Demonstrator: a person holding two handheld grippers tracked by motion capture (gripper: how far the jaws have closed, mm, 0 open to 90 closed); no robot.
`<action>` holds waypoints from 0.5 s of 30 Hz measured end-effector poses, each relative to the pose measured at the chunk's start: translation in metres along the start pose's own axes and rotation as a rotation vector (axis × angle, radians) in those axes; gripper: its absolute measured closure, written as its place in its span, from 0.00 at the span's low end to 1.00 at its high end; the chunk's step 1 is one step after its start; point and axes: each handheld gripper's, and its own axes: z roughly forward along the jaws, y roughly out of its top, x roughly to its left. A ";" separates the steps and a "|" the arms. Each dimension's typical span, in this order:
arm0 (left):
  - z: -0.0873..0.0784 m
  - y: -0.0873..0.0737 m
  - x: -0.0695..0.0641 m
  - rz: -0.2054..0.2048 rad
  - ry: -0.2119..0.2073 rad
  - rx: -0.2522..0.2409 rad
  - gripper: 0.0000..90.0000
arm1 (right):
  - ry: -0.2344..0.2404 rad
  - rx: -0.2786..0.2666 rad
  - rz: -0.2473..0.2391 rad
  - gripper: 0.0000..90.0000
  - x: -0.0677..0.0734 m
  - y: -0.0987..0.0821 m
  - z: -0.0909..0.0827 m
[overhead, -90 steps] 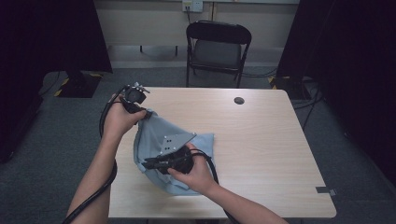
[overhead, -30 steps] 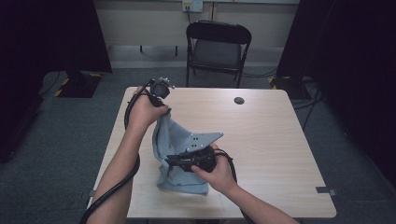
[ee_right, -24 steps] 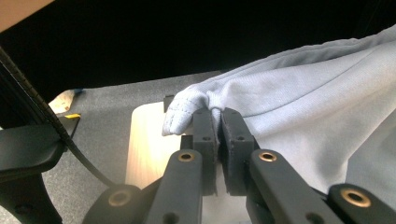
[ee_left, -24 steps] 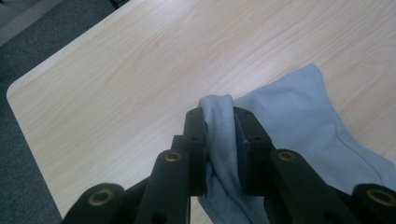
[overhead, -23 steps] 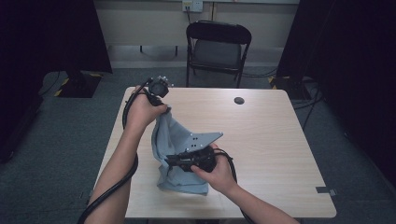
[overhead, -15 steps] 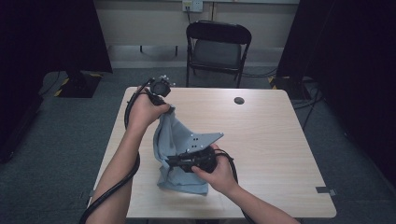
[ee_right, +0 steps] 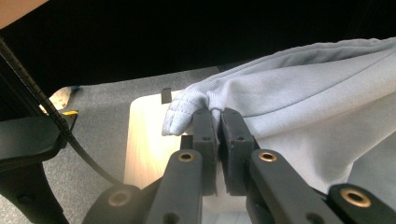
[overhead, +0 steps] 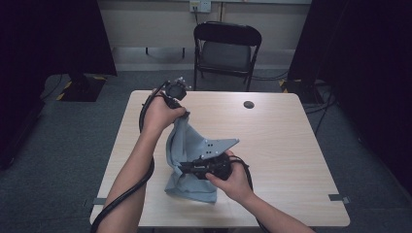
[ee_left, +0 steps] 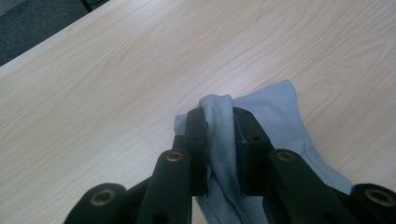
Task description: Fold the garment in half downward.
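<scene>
1. My left gripper (ee_left: 219, 140) has its jaws pinched on a bunched fold of the light blue cloth (ee_left: 280, 116); the fabric fills the gap between the 2 pads and comes out over their tips.
2. My right gripper (ee_right: 217, 126) has its jaws pressed nearly together on a thin hemmed edge of the same cloth (ee_right: 327, 98), w/ the rolled hem sticking out just past the tips.
3. In the high view the left gripper (overhead: 180, 112) is lifted near the far left part of the table (overhead: 291, 145), and the cloth (overhead: 187, 145) hangs down from it in a steep fold.
4. The right gripper (overhead: 187, 170) is low, close to the table top, approx. at the middle of the near half, holding the lower part of the cloth.
5. The bottom of the cloth lies on the wood, near the front edge, left of centre.
6. A small dark round disc (overhead: 248, 104) sits on the far side of the table, well apart from the cloth.
7. Behind the table stands a black folding chair (overhead: 227, 48).
</scene>
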 end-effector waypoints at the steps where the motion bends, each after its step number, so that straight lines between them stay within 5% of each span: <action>1: 0.001 0.001 -0.001 -0.004 0.001 0.002 0.86 | -0.002 0.000 0.000 0.96 0.000 -0.001 -0.001; 15: -0.003 -0.001 0.006 -0.018 0.025 0.008 0.87 | -0.008 0.002 0.003 0.96 -0.002 -0.001 -0.002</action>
